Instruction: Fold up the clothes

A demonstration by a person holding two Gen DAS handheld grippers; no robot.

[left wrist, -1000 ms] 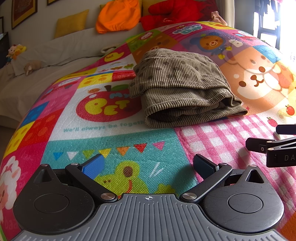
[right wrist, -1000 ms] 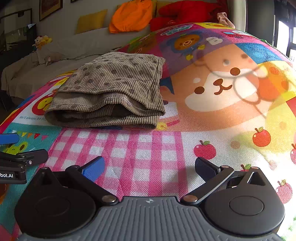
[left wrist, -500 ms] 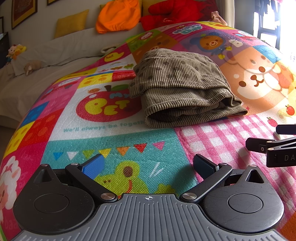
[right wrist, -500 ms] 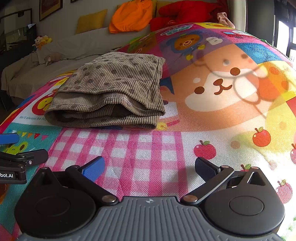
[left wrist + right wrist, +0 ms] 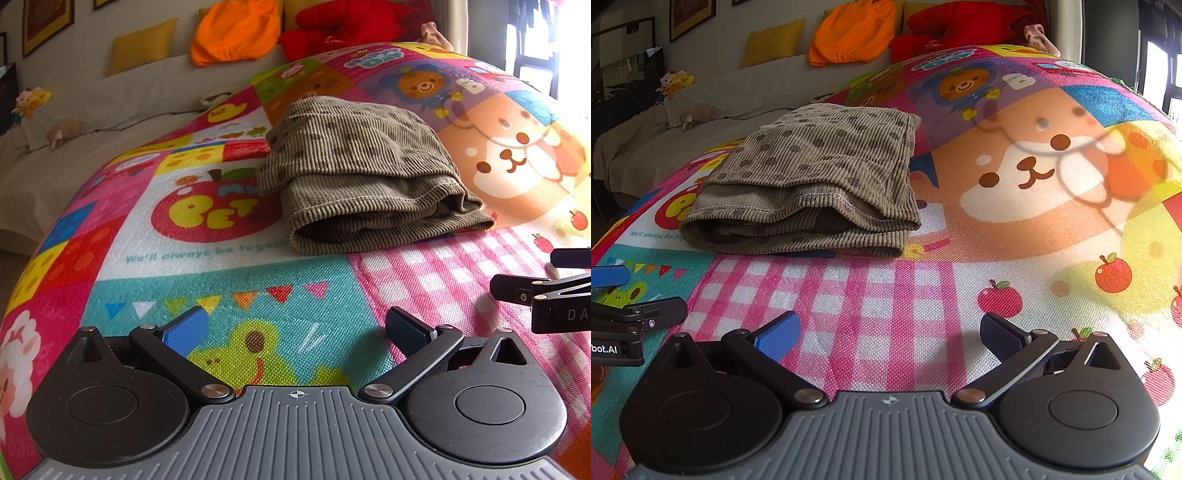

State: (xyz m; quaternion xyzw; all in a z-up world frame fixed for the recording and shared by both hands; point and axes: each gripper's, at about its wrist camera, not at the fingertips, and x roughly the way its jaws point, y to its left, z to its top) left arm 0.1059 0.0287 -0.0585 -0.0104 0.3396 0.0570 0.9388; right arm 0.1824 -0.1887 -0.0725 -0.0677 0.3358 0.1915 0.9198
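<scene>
Holding both tools low over the bright cartoon-printed play mat [image 5: 229, 295], I see its woven, pebbled surface: apple and frog patches to the left, pink-and-white gingham in the middle, a big bear face to the right. At the far left, beyond the mat, a pale draped sofa [image 5: 92, 122] carries a mustard cushion [image 5: 142, 46], a crumpled orange cloth [image 5: 236, 31] and a red plush heap [image 5: 354, 26].

My left gripper [image 5: 295, 328] hovers over the frog patch with its two blue ribbed pads spread wide and nothing between them. My right gripper [image 5: 890, 332] sits over the gingham, spread just as wide, and also carries nothing. Each shows at the edge of the other's view as black linkage, close alongside but apart.

The folded olive-brown corduroy garment with darker spots [image 5: 365, 173] lies flat on the mat ahead of both tools, well clear of the pads. It is a soft, thick rectangle of stacked layers, finely ribbed, with stitched hems showing along the near side. That open, layered edge faces me and runs left to right; in the left view it spans from the apple patch to the bear patch, and in the right view [image 5: 812, 177] its right edge reaches the bear's face. I cannot tell which axis is the longer.
</scene>
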